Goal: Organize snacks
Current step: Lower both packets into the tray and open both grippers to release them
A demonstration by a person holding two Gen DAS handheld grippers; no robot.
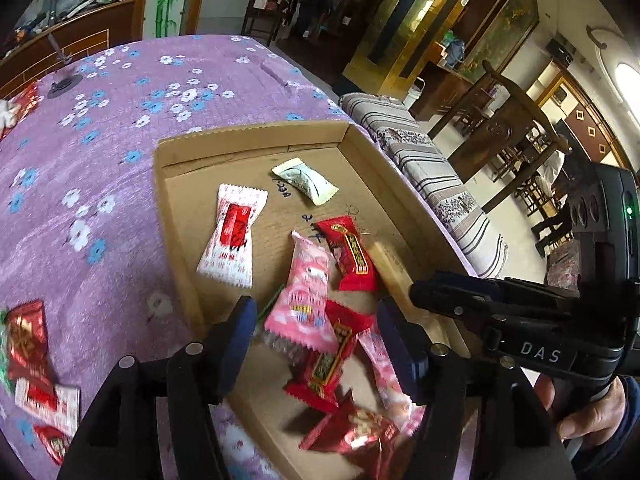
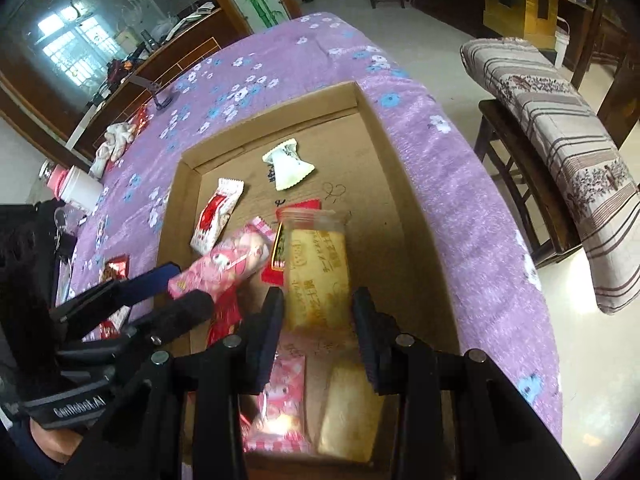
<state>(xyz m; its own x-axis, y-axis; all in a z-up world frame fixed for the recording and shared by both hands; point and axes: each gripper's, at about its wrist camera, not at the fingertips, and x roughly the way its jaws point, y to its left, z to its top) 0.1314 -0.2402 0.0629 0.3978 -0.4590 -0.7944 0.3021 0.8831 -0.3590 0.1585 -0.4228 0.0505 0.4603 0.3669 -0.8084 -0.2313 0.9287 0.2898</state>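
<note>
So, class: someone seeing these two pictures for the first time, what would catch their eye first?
Probably the shallow cardboard box on the purple flowered tablecloth, strewn with bright red, pink and white snack packets. Next, the right gripper holding a clear-wrapped yellow biscuit pack over the box, and the left gripper open above a pink packet.

Pink wrapper [image 1: 308, 300] smeared by motion blur — print unreadable. Red packets [image 1: 28, 340] at lower left of desk [image 1: 120, 140] cut by picture edge. Yellow biscuit pack [image 2: 318, 276] partly hidden behind right gripper [image 2: 318, 304] — grip uncertain. Lower tray [image 2: 400, 184] contents blurred.
</note>
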